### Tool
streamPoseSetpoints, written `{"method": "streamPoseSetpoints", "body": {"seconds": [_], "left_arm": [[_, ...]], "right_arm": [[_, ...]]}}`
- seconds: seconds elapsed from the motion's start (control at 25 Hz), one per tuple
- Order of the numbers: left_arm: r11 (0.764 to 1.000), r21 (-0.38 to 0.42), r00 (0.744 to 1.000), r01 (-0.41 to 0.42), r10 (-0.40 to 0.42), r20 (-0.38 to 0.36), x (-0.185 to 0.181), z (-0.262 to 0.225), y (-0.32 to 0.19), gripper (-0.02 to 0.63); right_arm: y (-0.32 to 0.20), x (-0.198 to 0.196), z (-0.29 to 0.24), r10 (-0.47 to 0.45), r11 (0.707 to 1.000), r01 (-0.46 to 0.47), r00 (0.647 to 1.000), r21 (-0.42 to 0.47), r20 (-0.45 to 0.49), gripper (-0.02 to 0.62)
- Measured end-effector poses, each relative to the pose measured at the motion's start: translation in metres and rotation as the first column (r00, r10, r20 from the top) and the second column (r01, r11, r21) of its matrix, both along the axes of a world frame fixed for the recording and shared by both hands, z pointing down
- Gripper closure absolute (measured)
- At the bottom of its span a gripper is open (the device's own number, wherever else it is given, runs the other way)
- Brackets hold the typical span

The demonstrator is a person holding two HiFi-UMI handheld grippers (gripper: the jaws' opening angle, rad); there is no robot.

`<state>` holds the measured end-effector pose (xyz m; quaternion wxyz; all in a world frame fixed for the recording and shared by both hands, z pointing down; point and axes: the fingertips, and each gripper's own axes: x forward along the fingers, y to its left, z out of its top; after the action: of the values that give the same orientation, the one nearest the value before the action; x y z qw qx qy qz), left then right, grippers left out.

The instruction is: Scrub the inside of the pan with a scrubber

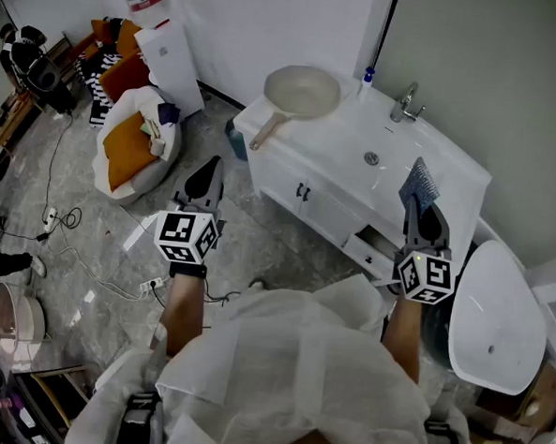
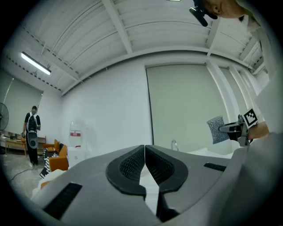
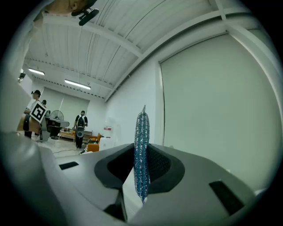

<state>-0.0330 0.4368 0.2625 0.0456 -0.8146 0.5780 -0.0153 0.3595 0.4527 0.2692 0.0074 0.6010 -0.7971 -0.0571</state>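
At left, left gripper [image 1: 208, 168] raised over the floor, fingers pressed together on nothing. Centre, pan [image 1: 303, 91] resting on the white bench [image 1: 345, 127], well apart from both tools (handle angled toward the bench's front edge). At right, right gripper [image 1: 419, 206] with fingers clamped on the blue scrubber [image 1: 419, 181], held upright. Scrubbing seemingly not yet begun: reaching the pan and working its inside all left to do.

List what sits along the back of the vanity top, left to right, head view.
pan → blue-capped bottle → faucet
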Motion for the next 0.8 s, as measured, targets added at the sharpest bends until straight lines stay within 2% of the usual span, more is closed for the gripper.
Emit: {"method": "streamPoseSetpoints", "body": {"seconds": [0.56, 0.8], "left_arm": [[1.0, -0.018, 1.0, -0.022, 0.022, 0.009, 0.011, 0.004, -0.011, 0.588], [0.999, -0.028, 1.0, -0.025, 0.025, 0.011, 0.012, 0.009, -0.011, 0.588]], "right_arm": [[-0.01, -0.001, 0.003, -0.004, 1.0, 0.003, 1.0, -0.017, -0.005, 0.528], [-0.012, -0.005, 0.0, -0.029, 1.0, 0.029, 0.998, -0.001, 0.055, 0.528]]}}
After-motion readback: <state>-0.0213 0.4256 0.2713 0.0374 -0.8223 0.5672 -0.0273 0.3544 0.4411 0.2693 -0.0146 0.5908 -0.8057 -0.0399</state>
